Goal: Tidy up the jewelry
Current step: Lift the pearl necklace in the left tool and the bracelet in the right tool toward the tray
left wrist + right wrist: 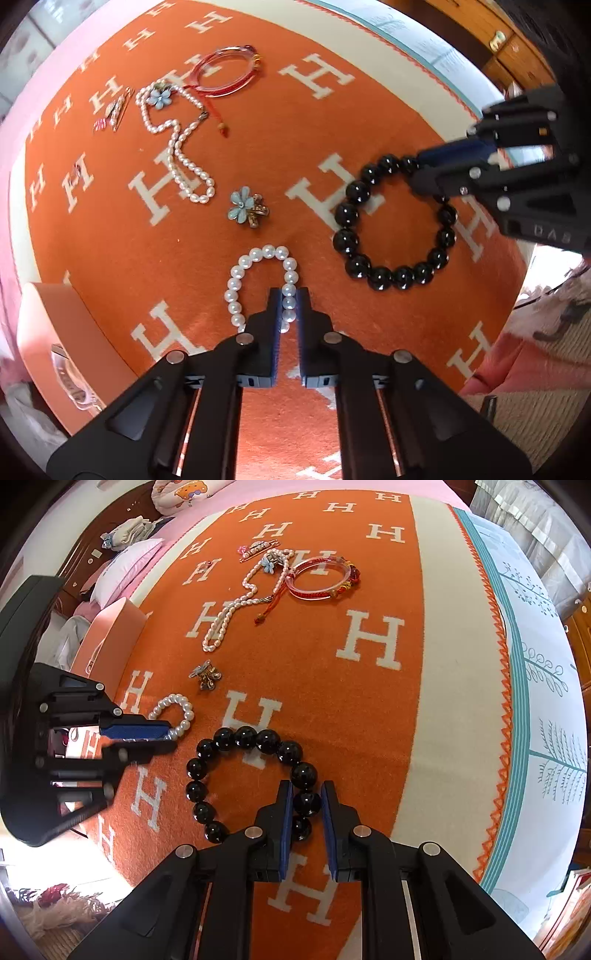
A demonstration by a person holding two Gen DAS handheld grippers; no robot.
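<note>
— Left gripper (290, 301) pinching the white pearl bracelet (258, 284), right gripper (306, 801) clamped on the black bead bracelet (251, 771), both lying on the orange H-patterned blanket (314, 672).

— Beyond them?

— One pearl necklace (240, 602), one red bangle (321, 578), one flower brooch (205, 675). Pink bedding (129, 565), wooden drawers (517, 55).

Orange H-patterned blanket (332, 686), pink box (110, 635) alongside
</note>
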